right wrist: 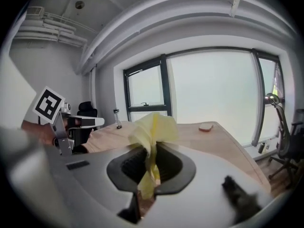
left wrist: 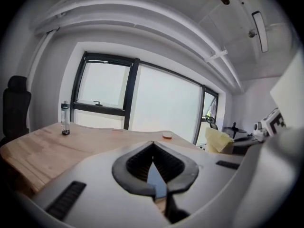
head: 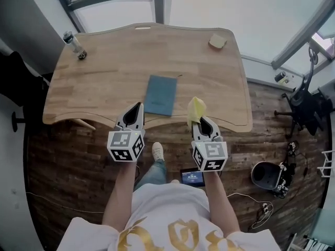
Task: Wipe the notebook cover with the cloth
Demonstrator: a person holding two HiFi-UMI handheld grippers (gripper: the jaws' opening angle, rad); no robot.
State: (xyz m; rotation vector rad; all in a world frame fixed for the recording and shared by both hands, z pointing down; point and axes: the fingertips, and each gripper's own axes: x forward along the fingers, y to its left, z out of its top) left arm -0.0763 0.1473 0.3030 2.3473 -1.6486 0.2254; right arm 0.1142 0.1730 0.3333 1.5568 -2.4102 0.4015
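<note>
Desk (head: 104, 77) ahead, forearms (head: 123, 187) extended, left hand-held gripper (head: 137, 106) closed empty, right hand-held gripper (head: 202, 120) clamping cloth (head: 195, 109), seemingly near notebook (head: 160, 94)

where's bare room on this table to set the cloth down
Bare wood lies between the bottle and the notebook, and between the notebook and the tan pad at the far right corner. The near edge is crowded: notebook, left gripper, right gripper holding the cloth.

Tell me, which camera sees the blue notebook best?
The head view: the notebook lies whole and flat on the table there. The left gripper view shows only a blue sliver behind the shut left claw, probably the notebook. The right gripper view doesn't show it.
</note>
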